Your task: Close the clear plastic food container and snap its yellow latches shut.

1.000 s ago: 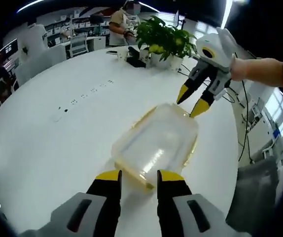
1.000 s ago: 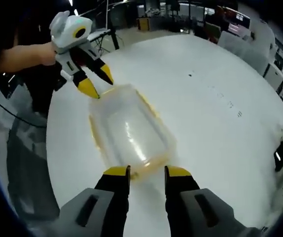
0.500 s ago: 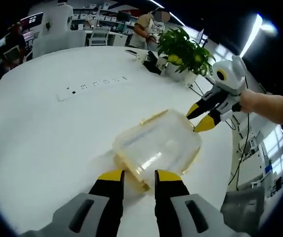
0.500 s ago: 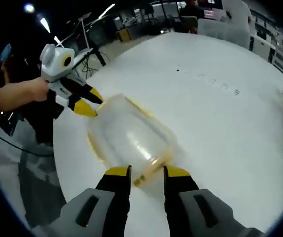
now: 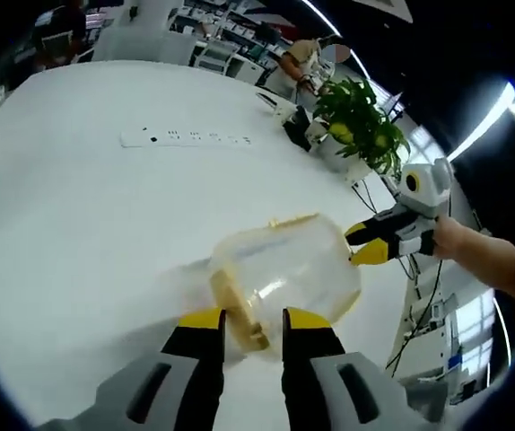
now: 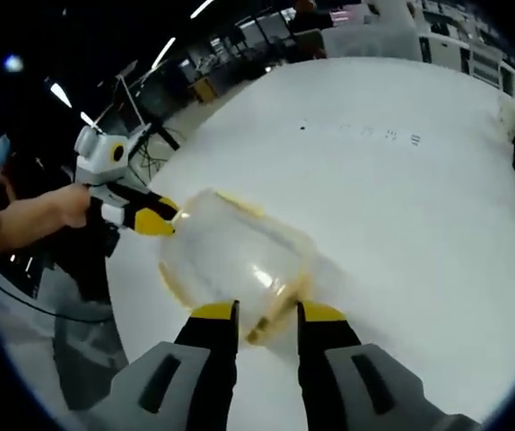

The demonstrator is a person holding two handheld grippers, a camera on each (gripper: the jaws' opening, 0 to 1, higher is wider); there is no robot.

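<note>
Clear plastic container (image 5: 284,278) sits on the white tabletop (image 5: 87,224), held end to end between both grippers. It appears tipped or raised off the surface at one end; cannot confirm from either view.

Left gripper (image 5: 253,320): jaws narrow, bracketing the near short end of the container, where a yellow latch (image 5: 238,316) lies between the yellow tips. Whether the tips actually press the latch or only flank it, I cannot tell. In the right gripper view the same gripper (image 6: 166,216) meets the far end of the container (image 6: 235,260).

Right gripper (image 6: 266,312): jaws narrow, set either side of the yellow latch (image 6: 275,314) at its own end. In the left gripper view this gripper (image 5: 360,242) is seen at the far end, tips nearly together, touching the container wall; a person's hand (image 5: 450,247) holds it.

Judgement: opposing grips brace the container so that pressure on one latch does not slide it across the smooth tabletop. Lid seems on; latch state unclear.

Background: potted plant (image 5: 356,117), power strip (image 5: 186,139).
</note>
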